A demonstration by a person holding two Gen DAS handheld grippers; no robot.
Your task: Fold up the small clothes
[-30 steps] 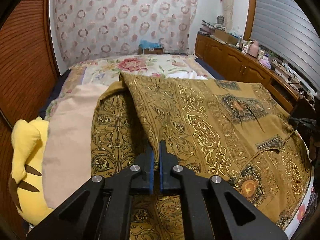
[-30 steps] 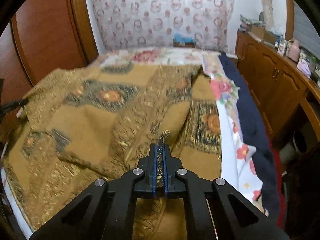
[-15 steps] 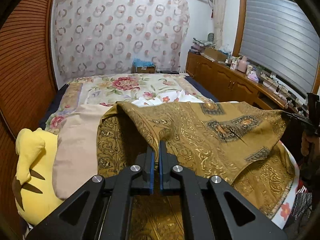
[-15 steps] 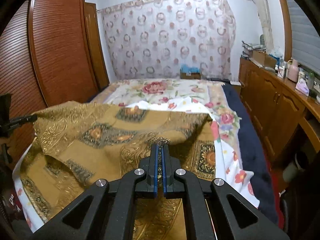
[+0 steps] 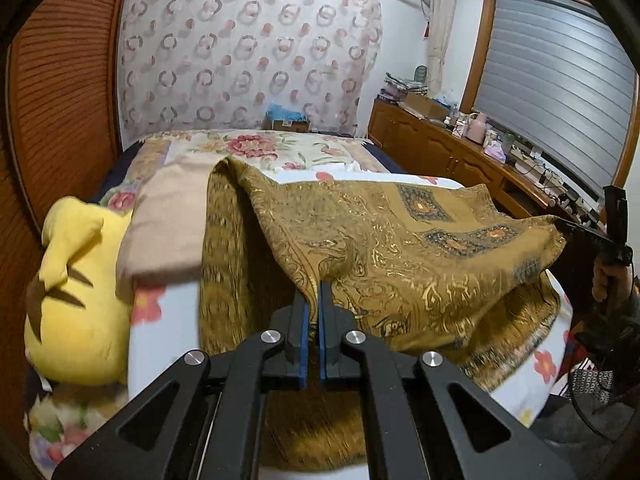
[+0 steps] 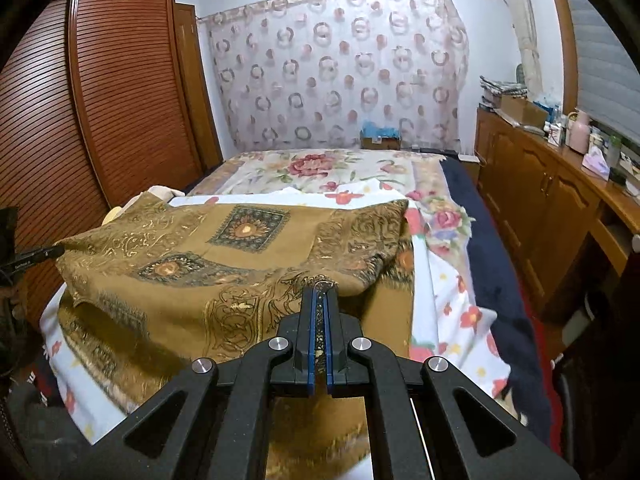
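A golden-brown patterned cloth [image 5: 400, 240] is held up over the near end of the bed, stretched between both grippers. My left gripper [image 5: 314, 288] is shut on one edge of it, the fabric pinched between the blue pads. My right gripper [image 6: 319, 284] is shut on the opposite edge of the same cloth [image 6: 224, 256]. Each gripper shows in the other's view: the right one [image 5: 576, 232] at the far right edge, the left one [image 6: 44, 254] at the far left edge. The cloth's lower part hangs down and drapes on the bed.
The bed's floral sheet [image 6: 320, 168] stretches toward a patterned curtain. A yellow plush toy [image 5: 76, 288] and a beige pillow [image 5: 168, 220] lie at the left. A slatted wooden wardrobe [image 6: 100, 100] stands left; a cluttered wooden cabinet [image 6: 560, 184] runs along the right.
Both grippers have drawn back toward the foot of the bed and risen slightly, lifting the cloth's held edge off the bed. More of the floral sheet shows beyond it.
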